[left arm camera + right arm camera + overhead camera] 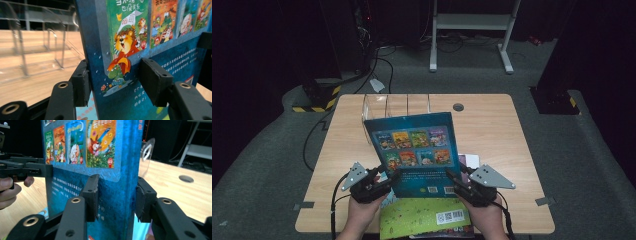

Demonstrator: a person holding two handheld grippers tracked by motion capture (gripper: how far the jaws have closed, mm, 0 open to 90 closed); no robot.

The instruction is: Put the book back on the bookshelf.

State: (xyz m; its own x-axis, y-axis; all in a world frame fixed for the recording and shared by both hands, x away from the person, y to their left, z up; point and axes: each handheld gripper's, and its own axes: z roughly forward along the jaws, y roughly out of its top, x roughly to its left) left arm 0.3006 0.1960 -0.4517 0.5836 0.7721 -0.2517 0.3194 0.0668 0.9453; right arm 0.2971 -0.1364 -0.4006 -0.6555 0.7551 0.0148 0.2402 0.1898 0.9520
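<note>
High view: you held the blue book (pixel 416 152) lifted in both grippers, left (pixel 384 181) and right (pixel 458 182); clear rack (pixel 384 107) unfilled.

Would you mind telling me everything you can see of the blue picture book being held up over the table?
The blue picture book is a thin, glossy children's book, closed, its back cover showing eight small cartoon cover pictures above printed text and barcodes. It stands tilted above the wooden table, in front of a clear wire rack. The left hand-held gripper and right hand-held gripper straddle its lower side edges.
</note>
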